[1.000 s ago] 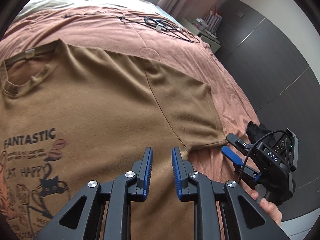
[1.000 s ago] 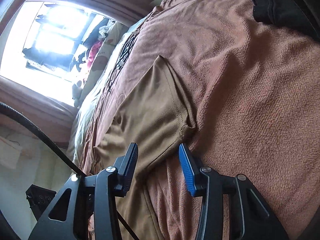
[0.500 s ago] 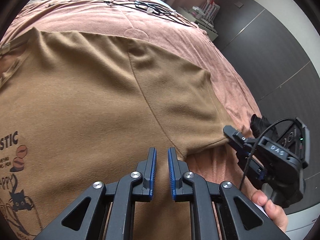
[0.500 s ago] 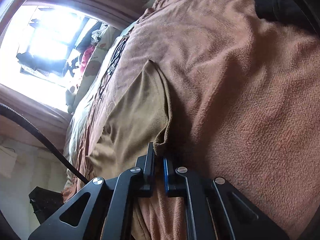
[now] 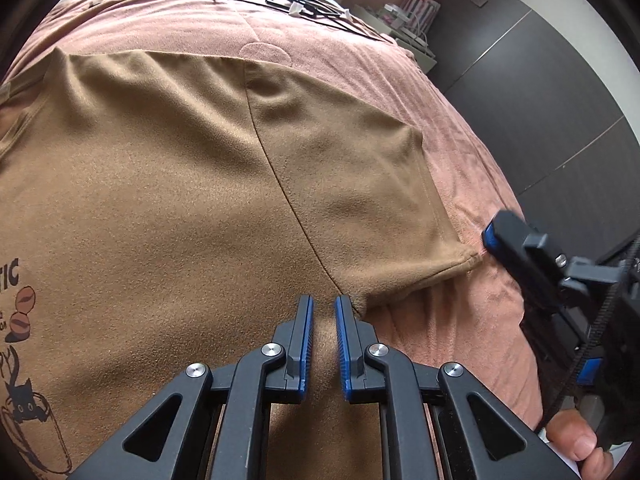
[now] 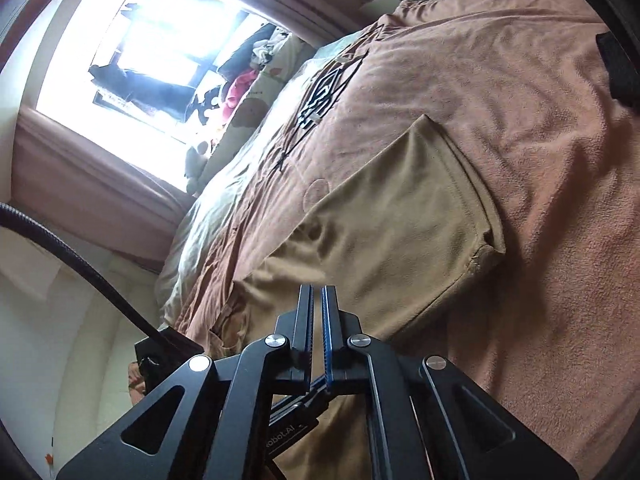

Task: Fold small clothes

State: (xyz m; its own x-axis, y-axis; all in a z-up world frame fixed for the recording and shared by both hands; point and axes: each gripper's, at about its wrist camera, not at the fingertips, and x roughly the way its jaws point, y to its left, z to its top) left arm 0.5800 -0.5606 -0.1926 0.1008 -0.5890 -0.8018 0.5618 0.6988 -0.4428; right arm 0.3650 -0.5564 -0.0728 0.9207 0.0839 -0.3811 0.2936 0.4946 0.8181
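Note:
A tan t-shirt with a cat print lies face up on a pinkish-brown blanket. In the left wrist view, my left gripper is shut on a small ridge of shirt cloth just below the armpit seam. The short sleeve spreads flat, with its hem corner pulled to a point. My right gripper hovers just right of that corner, held by a hand. In the right wrist view, the right gripper is shut with nothing between its pads, and the sleeve corner lies apart from it.
Black cables lie on the blanket beyond the shirt. A bedside unit and dark wall panels stand past the bed's right edge. A black item rests at the bed's edge. Pillows and clothes sit under a bright window.
The right gripper shut on the sleeve hem corner half a second ago, then came off it and pulled back, still shut. The left gripper narrowed onto the cloth and moved closer to the armpit.

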